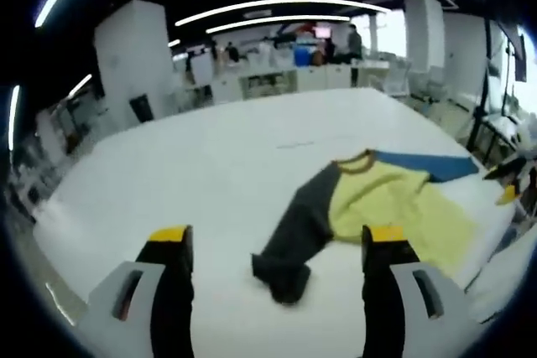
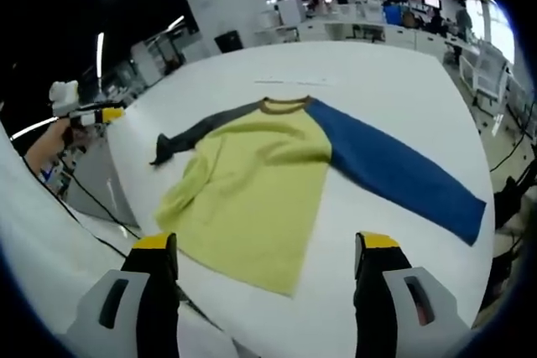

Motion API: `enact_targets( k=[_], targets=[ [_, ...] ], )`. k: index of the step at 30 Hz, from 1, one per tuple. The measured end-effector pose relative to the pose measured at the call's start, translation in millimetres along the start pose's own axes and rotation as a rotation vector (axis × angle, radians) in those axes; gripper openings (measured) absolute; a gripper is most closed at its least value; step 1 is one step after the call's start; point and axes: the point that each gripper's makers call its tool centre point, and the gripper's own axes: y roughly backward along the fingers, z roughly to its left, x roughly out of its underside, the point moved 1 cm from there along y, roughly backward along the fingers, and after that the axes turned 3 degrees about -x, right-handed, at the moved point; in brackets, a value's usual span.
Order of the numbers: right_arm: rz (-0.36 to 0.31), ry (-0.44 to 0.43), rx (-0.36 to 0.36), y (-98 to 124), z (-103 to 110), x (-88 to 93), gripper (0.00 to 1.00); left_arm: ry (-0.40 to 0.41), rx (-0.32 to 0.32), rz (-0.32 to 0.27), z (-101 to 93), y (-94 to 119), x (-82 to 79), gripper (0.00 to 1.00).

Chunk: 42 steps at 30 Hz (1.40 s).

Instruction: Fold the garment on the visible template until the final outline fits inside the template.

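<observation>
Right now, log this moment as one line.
shirt flat on white table, unfolded | gray sleeve, blue sleeve spread | left tool open | right tool open, empty

No text, label, brand, number or sign can be read in either view. A faint marking on the tabletop (image 2: 394, 81), beyond the garment's collar (image 2: 285, 105) and far ahead of the tongs, is too small and blurred to make out.
</observation>
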Motion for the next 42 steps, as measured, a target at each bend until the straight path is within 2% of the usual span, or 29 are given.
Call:
enact_targets(
  k=[2, 4, 8, 10, 13, 15, 20, 23, 31, 35, 37, 40, 42],
  targets=[
    [-0.003, -0.002, 0.005, 0, -1, -0.1, 0.88, 0.016, 0.047, 0.026, -4.1, 3, 0.3, 0.87],
    [-0.007, -0.004, 0.008, 1, -2, -0.7, 0.89, 0.004, 0.064, 0.045, -4.5, 4, 3.0, 0.95],
    [-0.011, -0.004, 0.014, 3, -3, -1.3, 0.90, -0.034, 0.107, 0.092, -5.7, 6, 11.7, 0.97],
    [-0.011, -0.008, 0.016, 4, -4, -0.5, 0.93, -0.019, 0.155, 0.102, -6.9, 7, 15.6, 0.99],
    [-0.024, -0.010, 0.013, 5, -3, -1.3, 0.99, 0.044, 0.280, 0.136, -13.6, 11, 23.7, 1.00],
    [-0.040, -0.004, 0.002, 6, 1, -4.5, 1.00, 0.084, 0.334, 0.149, -13.2, 13, 27.0, 1.00],
    [-0.045, 0.010, -0.005, 6, 4, -8.2, 1.00, 0.047, 0.354, 0.161, 0.1, 17, 33.9, 1.00],
    [-0.038, 0.014, -0.004, 4, 4, -7.4, 1.00, 0.094, 0.369, 0.164, 10.4, 13, 38.3, 1.00],
    [-0.049, -0.001, 0.023, 3, 3, -8.8, 1.00, 0.073, 0.427, 0.185, 14.4, 2, 51.3, 1.00],
    [-0.054, -0.010, 0.045, 3, 0, -9.7, 1.00, 0.095, 0.443, 0.166, 18.8, -10, 58.2, 0.99],
    [-0.063, -0.024, 0.065, 4, -2, -10.5, 1.00, 0.111, 0.439, 0.131, 22.9, -17, 61.0, 0.94],
    [-0.068, -0.035, 0.083, 5, -2, -10.7, 1.00, 0.158, 0.469, 0.093, 22.3, -23, 63.2, 0.85],
    [-0.064, -0.038, 0.091, 6, -2, -9.8, 1.00, 0.165, 0.476, 0.100, 23.1, -26, 68.8, 0.80]
  ],
)
